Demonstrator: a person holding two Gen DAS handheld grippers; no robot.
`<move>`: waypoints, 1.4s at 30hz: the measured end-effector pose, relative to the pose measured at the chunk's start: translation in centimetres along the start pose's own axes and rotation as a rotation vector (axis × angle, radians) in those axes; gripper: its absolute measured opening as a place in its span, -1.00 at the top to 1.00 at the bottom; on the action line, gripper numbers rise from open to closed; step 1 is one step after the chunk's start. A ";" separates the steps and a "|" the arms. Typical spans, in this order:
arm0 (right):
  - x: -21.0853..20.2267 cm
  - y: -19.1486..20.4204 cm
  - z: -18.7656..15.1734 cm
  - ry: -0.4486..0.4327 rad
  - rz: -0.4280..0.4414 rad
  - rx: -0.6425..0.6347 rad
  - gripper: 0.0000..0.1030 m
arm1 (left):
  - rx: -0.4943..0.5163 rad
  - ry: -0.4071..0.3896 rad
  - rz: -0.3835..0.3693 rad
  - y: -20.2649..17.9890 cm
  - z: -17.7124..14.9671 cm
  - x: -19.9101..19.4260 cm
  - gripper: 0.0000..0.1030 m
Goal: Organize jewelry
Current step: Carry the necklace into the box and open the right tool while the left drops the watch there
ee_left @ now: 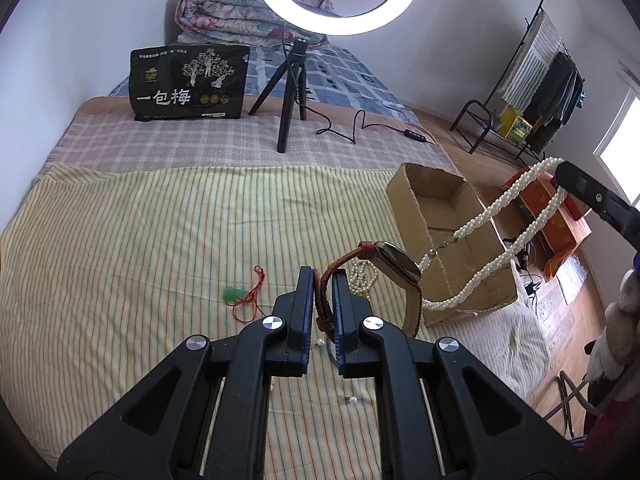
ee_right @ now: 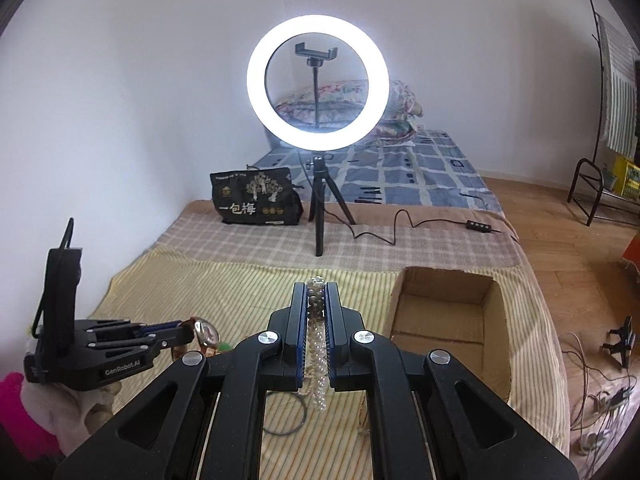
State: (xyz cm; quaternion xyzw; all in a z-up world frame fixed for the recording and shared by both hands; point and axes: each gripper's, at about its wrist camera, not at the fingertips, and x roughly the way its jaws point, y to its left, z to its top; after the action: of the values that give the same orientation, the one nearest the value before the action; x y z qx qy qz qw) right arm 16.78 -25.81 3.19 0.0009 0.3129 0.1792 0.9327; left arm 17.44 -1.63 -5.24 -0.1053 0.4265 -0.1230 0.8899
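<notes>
On the bed, open cardboard box (ee_right: 448,320)

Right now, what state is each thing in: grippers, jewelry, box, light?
Left gripper: shut on the watch strap.
Watch: lifted off the bed.
Right gripper: shut on the pearl necklace.
Pearl necklace: hanging in the air, clasp undone.
Box: open, nothing visible inside.
Ring light: on.
Green pendant: lying on the bed.
</notes>
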 end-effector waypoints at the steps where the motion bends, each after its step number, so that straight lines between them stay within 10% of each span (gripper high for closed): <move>1: -0.2 -0.5 0.2 -0.007 -0.008 0.008 0.88 | 0.006 0.001 -0.005 -0.4 0.0 0.1 0.86; 42: 7.5 -17.2 -0.6 0.123 -0.244 0.196 0.87 | 0.196 0.154 -0.130 -16.8 -1.0 11.8 0.79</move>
State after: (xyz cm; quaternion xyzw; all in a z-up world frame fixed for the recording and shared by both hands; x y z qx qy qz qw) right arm 27.74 -39.45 -3.65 0.0432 0.3830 0.0332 0.9221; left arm 21.64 -21.25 -9.64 -0.0353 0.4716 -0.2290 0.8508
